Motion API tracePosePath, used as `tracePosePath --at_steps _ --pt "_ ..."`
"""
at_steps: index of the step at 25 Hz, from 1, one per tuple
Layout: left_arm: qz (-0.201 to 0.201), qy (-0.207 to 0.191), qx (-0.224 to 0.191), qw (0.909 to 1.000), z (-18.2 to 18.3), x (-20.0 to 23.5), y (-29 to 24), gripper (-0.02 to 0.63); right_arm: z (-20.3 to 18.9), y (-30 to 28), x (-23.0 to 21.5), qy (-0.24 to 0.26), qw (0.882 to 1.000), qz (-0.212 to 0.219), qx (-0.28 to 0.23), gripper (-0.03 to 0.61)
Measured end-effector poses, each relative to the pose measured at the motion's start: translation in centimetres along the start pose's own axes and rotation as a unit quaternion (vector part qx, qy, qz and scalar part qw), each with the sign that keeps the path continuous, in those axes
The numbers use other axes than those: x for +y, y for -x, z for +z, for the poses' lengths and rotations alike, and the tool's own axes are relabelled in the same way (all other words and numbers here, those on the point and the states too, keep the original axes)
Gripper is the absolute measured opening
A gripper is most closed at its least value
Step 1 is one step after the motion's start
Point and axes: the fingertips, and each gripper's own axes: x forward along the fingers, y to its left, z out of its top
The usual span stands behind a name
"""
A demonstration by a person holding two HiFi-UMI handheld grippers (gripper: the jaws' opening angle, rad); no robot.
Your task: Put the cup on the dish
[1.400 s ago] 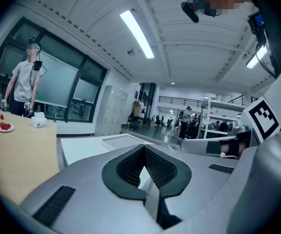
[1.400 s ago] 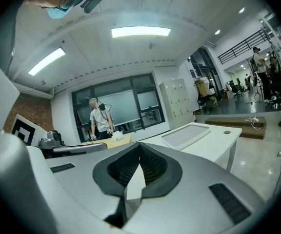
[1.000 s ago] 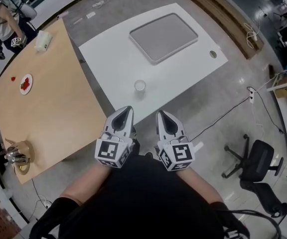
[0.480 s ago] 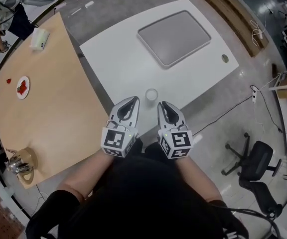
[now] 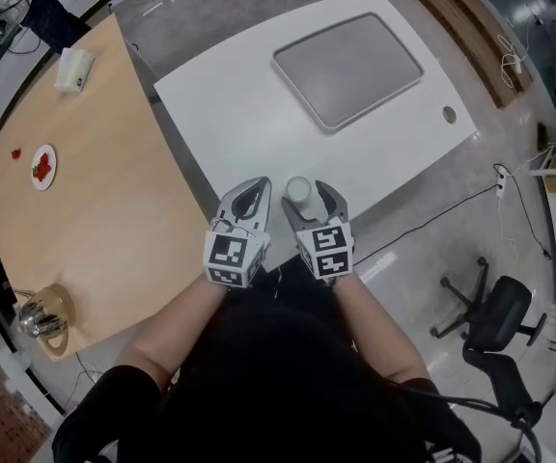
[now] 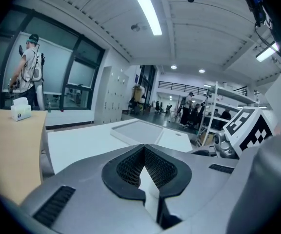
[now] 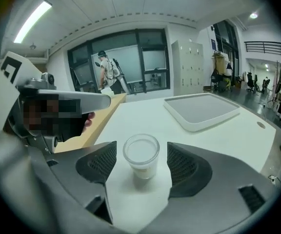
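Straddling the cup without touching, the right gripper is opening; an off-centre squeeze could topple it. The left gripper has jaws pressed together.

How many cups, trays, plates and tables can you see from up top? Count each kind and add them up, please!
Cups: 1, the clear cup
Trays: 1, the grey tray
Plates: 1, the small plate
Tables: 2, the white table and the wooden table
Total: 5
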Motion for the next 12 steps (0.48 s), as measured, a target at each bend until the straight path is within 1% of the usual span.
tracePosePath --at_steps 6,10,12 --pt "0.009 0.007 0.013 0.9999 -1.0 0.3 -1.3 0.008 -1.2 -2.7 0.0 0.005 1.000 0.020 0.016 0.268" --pt "0.017 0.013 0.016 0.9996 -1.1 0.4 -2.1 0.008 -1.1 -3.2 -0.5 0.013 1.000 0.013 0.007 0.268" --pt "0.018 0.014 0.016 0.9996 -0.8 0.4 -2.4 0.008 -1.1 -3.0 -0.8 0.009 1.000 0.013 0.006 0.268"
